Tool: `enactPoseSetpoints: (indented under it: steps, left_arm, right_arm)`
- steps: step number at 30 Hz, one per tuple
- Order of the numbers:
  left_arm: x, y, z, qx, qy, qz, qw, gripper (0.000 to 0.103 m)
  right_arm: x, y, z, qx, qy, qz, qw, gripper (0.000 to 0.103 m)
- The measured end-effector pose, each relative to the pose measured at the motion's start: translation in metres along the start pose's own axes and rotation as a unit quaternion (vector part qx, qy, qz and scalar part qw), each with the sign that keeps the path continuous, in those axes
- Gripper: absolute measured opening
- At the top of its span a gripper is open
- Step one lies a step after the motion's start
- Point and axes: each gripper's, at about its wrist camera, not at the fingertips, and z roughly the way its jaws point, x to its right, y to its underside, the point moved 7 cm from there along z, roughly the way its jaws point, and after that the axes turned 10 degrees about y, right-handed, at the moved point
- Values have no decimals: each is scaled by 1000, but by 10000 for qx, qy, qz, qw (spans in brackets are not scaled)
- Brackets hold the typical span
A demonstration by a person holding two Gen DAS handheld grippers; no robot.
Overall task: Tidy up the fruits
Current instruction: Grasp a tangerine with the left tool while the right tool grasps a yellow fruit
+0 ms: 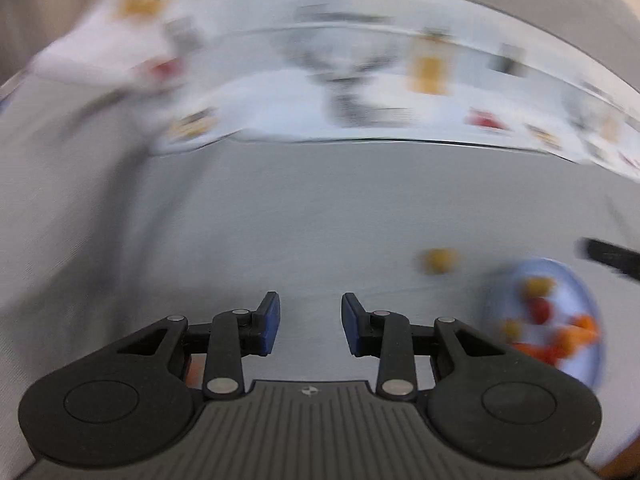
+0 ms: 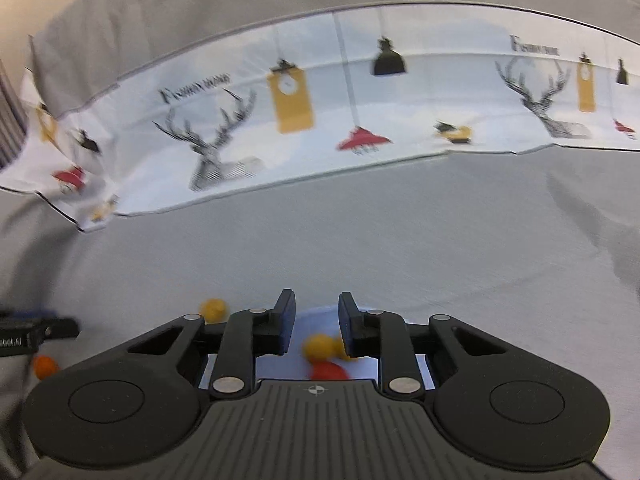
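Observation:
In the left wrist view, my left gripper (image 1: 311,316) is open and empty above the grey cloth. A pale blue plate (image 1: 580,364) at the right holds several yellow, red and orange fruits. A loose yellow fruit (image 1: 440,261) lies on the cloth left of the plate. The view is blurred. In the right wrist view, my right gripper (image 2: 317,320) is open and empty over the plate (image 2: 280,366), with a yellow fruit (image 2: 318,346) and a red fruit (image 2: 330,371) below the fingers. A yellow fruit (image 2: 214,309) and an orange fruit (image 2: 44,366) lie loose at the left.
A white cloth printed with deer, clocks and lamps (image 2: 280,120) lies across the far side of the grey cloth (image 2: 440,240). The other gripper's black body (image 2: 36,332) shows at the left edge of the right wrist view.

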Motion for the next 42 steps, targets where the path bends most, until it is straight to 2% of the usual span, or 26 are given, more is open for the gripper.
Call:
enactPoseSetpoints:
  steps: [3, 4, 5, 7, 8, 9, 11, 12, 19, 24, 27, 29, 30, 31, 37, 39, 42]
  left_arm:
    - [-51, 26, 5, -73, -436, -817, 9957, 38]
    - [-64, 30, 7, -156, -438, -1216, 9915, 42]
    - [-72, 27, 4, -38, -403, -1384, 9895, 46]
    - [-76, 16, -2, 255, -606, -1282, 9896, 65]
    - [-75, 14, -1, 266, -701, -1148, 9906, 67]
    - [-74, 13, 3, 191, -741, -1051, 9915, 67]
    - [-74, 19, 13, -60, -775, -1068, 9912, 68]
    - [-75, 20, 18, -169, -815, -1093, 9905, 68]
    - [-74, 33, 28, -415, -874, -940, 9909, 67]
    - [-76, 36, 33, -523, -846, -934, 9906, 67]
    - [-74, 31, 43, -580, -878, -901, 9904, 64]
    - [-75, 31, 44, -607, -933, -859, 9901, 58]
    - [-75, 32, 44, -631, -971, -832, 9898, 50]
    - [-76, 33, 45, -663, -999, -826, 9893, 41]
    - [-74, 34, 40, -590, -972, -840, 9899, 39]
    - [-67, 29, 34, -367, -834, -762, 9929, 39]
    - [-42, 23, 28, -150, -351, -450, 9983, 39]
  right_arm:
    - [-20, -4, 1, 31, -254, 50, 9997, 26]
    - [-28, -4, 4, -16, -358, 57, 9993, 26]
    - [-37, -4, 6, -66, -448, 59, 9990, 26]
    - [-56, 0, 15, -180, -571, -7, 9982, 26]
    - [-65, 1, 20, -236, -574, -64, 9981, 28]
    - [-75, 3, 25, -279, -594, -137, 9978, 30]
    - [-93, 6, 35, -361, -583, -250, 9973, 46]
    - [-100, 9, 41, -405, -552, -292, 9972, 49]
    - [-128, 21, 92, -630, -165, -743, 9951, 58]
    - [-124, 28, 122, -796, 157, -906, 9926, 58]
    - [-126, 28, 126, -699, 237, -1074, 9915, 58]
    - [-129, 30, 126, -640, 264, -1215, 9902, 48]
    - [-129, 30, 126, -611, 273, -1259, 9898, 43]
    - [-130, 31, 125, -585, 276, -1300, 9894, 30]
    - [-127, 29, 117, -484, 220, -1283, 9903, 29]
    - [-130, 27, 105, -400, 72, -1247, 9914, 29]
    - [-140, 29, 81, -370, -290, -1275, 9907, 29]
